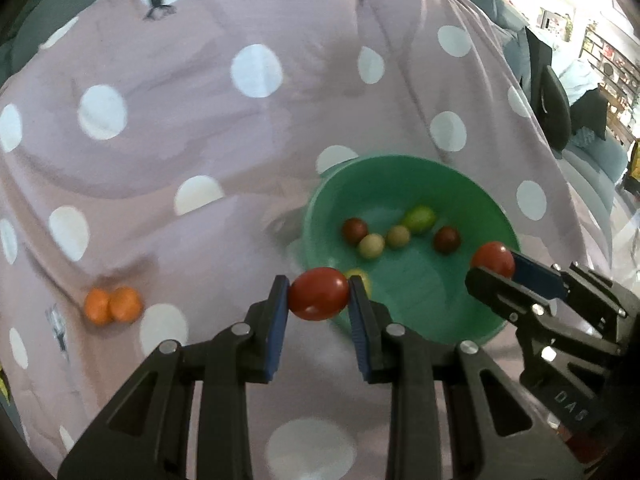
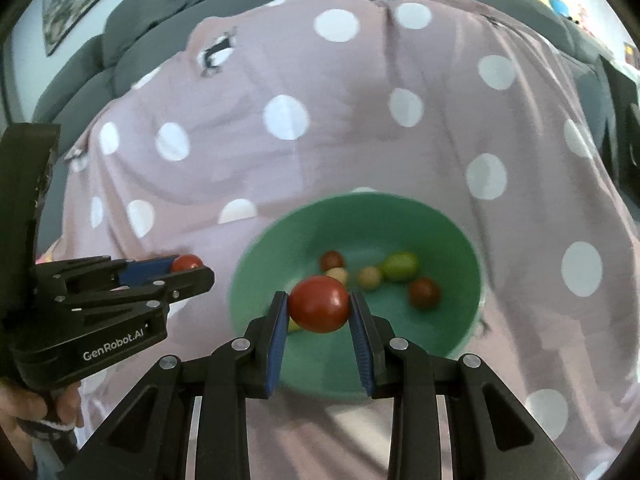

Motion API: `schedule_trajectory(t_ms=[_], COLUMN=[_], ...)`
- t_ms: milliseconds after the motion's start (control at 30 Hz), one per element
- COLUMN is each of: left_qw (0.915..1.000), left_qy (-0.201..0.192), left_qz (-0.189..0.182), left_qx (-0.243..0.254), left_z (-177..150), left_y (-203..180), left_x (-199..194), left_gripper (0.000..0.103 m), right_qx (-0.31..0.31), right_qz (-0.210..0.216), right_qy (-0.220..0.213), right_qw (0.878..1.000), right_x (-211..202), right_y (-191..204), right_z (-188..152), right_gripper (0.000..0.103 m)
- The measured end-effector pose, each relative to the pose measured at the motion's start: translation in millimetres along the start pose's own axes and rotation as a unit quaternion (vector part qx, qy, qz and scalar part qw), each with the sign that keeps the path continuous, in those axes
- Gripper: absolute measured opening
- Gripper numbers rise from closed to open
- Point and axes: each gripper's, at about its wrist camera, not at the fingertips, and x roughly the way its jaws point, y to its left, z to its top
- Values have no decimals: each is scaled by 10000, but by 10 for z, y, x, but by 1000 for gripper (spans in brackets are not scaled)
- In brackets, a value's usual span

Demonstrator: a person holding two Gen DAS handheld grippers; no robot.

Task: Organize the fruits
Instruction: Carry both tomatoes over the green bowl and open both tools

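Black linkage arms fill the bottom of each wrist view, and both tools are clamped on fruit. Farthest left in the left wrist view, two orange fruits (image 1: 113, 305) lie touching each other on the pink polka-dot blanket (image 1: 240, 140), well apart from the green bowl (image 1: 460, 184). Next comes the left gripper (image 1: 319, 300), its blue pads pressed on either side of a red oval tomato (image 1: 319, 299) that hangs just at the bowl's near-left rim. Inside the bowl sit two dark red fruits, two pale beige ones, a green one (image 1: 419, 219) and a yellow one partly hidden behind the left tool's finger. Farther right, the right gripper (image 1: 494, 266) is narrowed onto a second red tomato (image 1: 493, 260) over the bowl's right rim. Seen from the right wrist, that tomato (image 2: 319, 304) hangs above the bowl's near half (image 2: 460, 240), while a person's hand (image 2: 36, 412) grasps the left tool's handle at lower left.
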Motion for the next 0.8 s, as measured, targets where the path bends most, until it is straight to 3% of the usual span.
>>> schedule_trajectory(t_ms=[433, 800], left_qw=[9980, 9970], left_qy=[502, 516], left_qz=[150, 249], left_qx=[358, 528], left_z=[82, 49], left_y=[-304, -363], left_x=[582, 644], left_gripper=[29, 30], right_qx=[154, 44], right_qz=[-342, -473], right_qy=[280, 391], right_qw=[9989, 9981], right_x=[229, 345], right_y=[-372, -352], right_z=[-23, -57], right_gripper=[32, 32])
